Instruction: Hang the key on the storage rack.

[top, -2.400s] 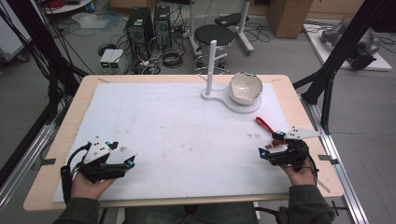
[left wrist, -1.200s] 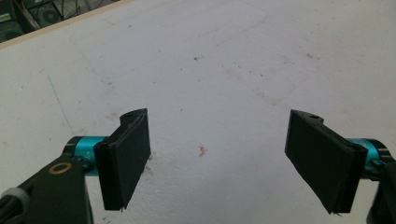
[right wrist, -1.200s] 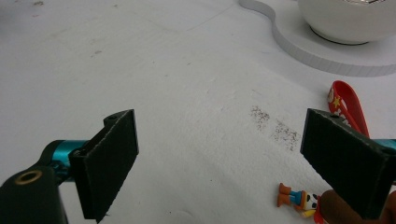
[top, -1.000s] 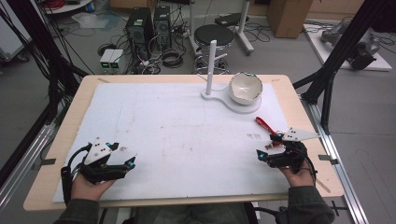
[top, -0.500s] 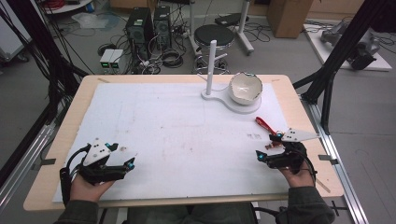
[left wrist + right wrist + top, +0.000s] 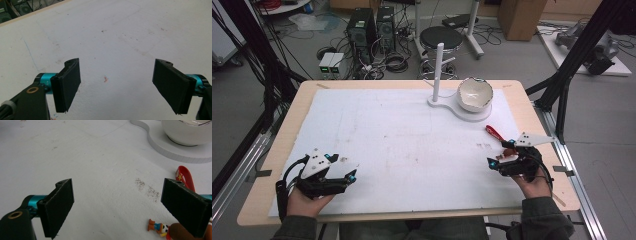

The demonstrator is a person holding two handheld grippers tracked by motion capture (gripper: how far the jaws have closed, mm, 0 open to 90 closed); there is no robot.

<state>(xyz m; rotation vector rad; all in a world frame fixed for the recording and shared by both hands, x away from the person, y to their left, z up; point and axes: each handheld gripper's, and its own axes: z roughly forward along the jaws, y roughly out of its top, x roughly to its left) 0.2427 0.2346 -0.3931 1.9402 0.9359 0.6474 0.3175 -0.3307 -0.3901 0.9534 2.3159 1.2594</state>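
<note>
Near table's right edge, right gripper (image 6: 496,161) jaws wide, holding nothing; small toy figure (image 6: 158,227) with red strap (image 6: 185,178) just beside its right jaw. Left gripper (image 6: 348,176) wide too, resting low-left on white mat (image 6: 402,140). Bowl (image 6: 475,93) on white stand (image 6: 447,102), well apart.

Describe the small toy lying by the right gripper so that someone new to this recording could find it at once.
Start from the white bowl on its white stand at the table's far right, then come toward the person along the white mat to the right gripper. The keychain toy lies by that gripper: a tiny orange-and-brown figure with a red strap, the only colourful thing there.
</note>
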